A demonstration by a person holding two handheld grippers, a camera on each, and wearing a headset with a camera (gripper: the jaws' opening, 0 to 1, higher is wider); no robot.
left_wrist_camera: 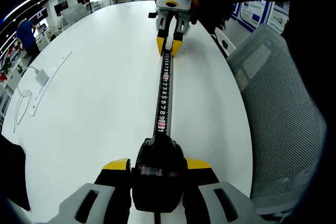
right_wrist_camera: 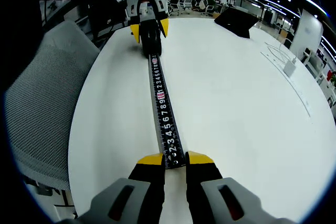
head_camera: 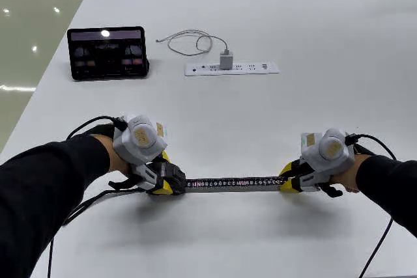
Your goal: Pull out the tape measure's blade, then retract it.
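Case: black tape measure case [left_wrist_camera: 159, 174], bottom centre of the left gripper view, resting on the white table [head_camera: 260, 115].
Left gripper: left gripper [left_wrist_camera: 157, 164] has its jaws clamped against the case's two sides.
Blade: blade [right_wrist_camera: 164, 114] lies drawn out flat on the table, numbers up, running up the middle of the right gripper view.
Right gripper: right gripper [right_wrist_camera: 175, 159] pinches the blade's end between its yellow tips.
Background: tablet [head_camera: 107, 52] and power strip [head_camera: 232, 68], upper left of the head view.
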